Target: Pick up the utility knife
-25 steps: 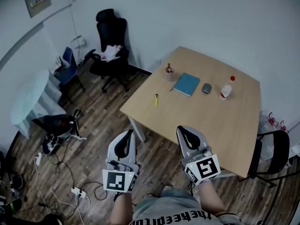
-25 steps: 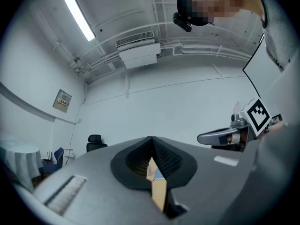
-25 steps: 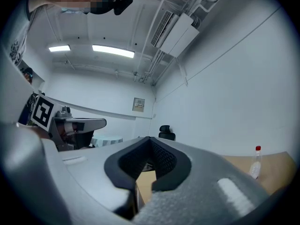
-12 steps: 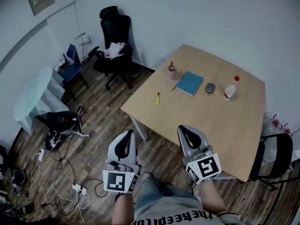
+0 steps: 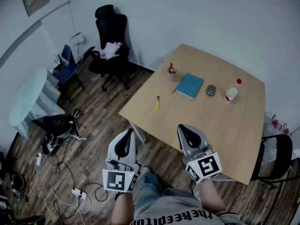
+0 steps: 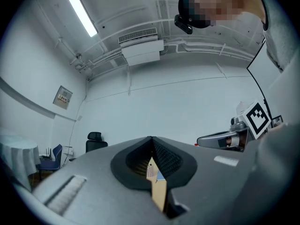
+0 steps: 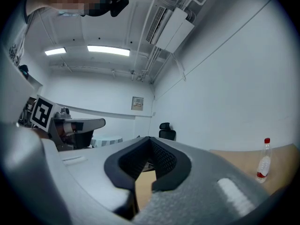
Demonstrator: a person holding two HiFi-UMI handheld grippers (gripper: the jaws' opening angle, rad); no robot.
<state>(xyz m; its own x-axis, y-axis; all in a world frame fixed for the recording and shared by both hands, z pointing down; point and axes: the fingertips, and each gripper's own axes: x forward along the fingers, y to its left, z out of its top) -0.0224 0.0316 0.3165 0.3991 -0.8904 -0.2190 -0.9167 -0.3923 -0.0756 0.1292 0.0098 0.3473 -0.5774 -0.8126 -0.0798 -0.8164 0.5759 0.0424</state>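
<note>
on the pale wooden table (image 5: 225,125) lies a slim yellow utility knife (image 5: 157,102); left gripper (image 5: 128,134) and right gripper (image 5: 183,128) closed, empty.

We are in an office: a wooden desk (image 5: 225,125) just ahead of the right gripper (image 5: 183,129), a black swivel chair (image 5: 111,36) well beyond the left gripper (image 5: 127,134), strip lights (image 6: 82,12) overhead.

The head view looks steeply down from high above at the table (image 5: 225,125), which lies ahead, not close. Each gripper view sits right behind its own jaws and looks out across the room. All three views share the table and the black chair (image 5: 111,25).
</note>
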